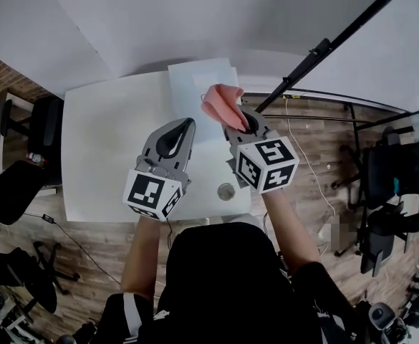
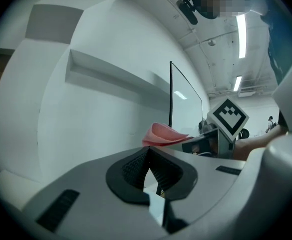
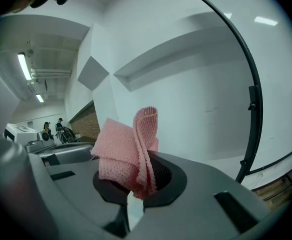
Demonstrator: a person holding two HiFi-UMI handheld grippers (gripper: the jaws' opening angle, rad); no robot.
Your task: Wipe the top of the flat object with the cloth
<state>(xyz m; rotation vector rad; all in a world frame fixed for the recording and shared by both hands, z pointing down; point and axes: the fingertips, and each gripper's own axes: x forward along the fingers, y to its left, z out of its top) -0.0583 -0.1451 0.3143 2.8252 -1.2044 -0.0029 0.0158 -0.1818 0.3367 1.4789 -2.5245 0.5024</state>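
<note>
A pink mesh cloth sticks up, folded, out of my right gripper, which is shut on it. In the right gripper view the cloth fills the space between the jaws of that gripper. My left gripper is held beside it on the left, shut with nothing in it; its pads meet in the left gripper view, where the cloth shows to the right. Both grippers are raised above the white table. The flat white object lies at the table's far edge, beyond the grippers.
A small round grey thing sits on the table near the front edge. A black pole slants across at the upper right. Office chairs stand to the right, and another chair to the left, on the wooden floor.
</note>
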